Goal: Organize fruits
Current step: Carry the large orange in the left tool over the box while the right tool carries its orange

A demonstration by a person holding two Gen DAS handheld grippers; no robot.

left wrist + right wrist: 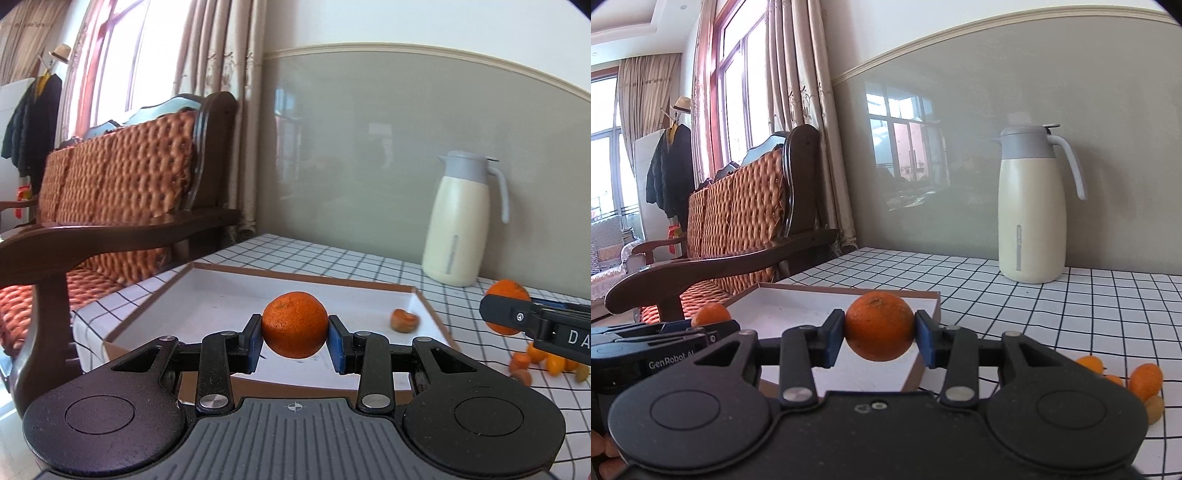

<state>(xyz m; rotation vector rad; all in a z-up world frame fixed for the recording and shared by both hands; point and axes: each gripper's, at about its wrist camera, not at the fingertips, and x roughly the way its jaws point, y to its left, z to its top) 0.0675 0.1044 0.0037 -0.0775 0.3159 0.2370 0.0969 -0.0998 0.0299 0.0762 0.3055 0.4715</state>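
Observation:
My left gripper (295,334) is shut on an orange (294,324), held above the near part of a shallow white cardboard tray (207,291). A small dark orange fruit piece (404,320) lies in the tray's right corner. My right gripper (880,338) is shut on a second orange (879,325), just over the tray's right side (925,325). In the left wrist view the right gripper (535,325) shows at the right edge with its orange (508,291). In the right wrist view the left gripper (713,330) and its orange (711,314) show at the left.
A cream thermos jug (461,221) stands at the back of the checked tablecloth (1052,314). Several small orange and yellow fruits (546,363) lie right of the tray, small fruits (1141,380) in the right wrist view too. A wooden sofa (110,206) stands left of the table.

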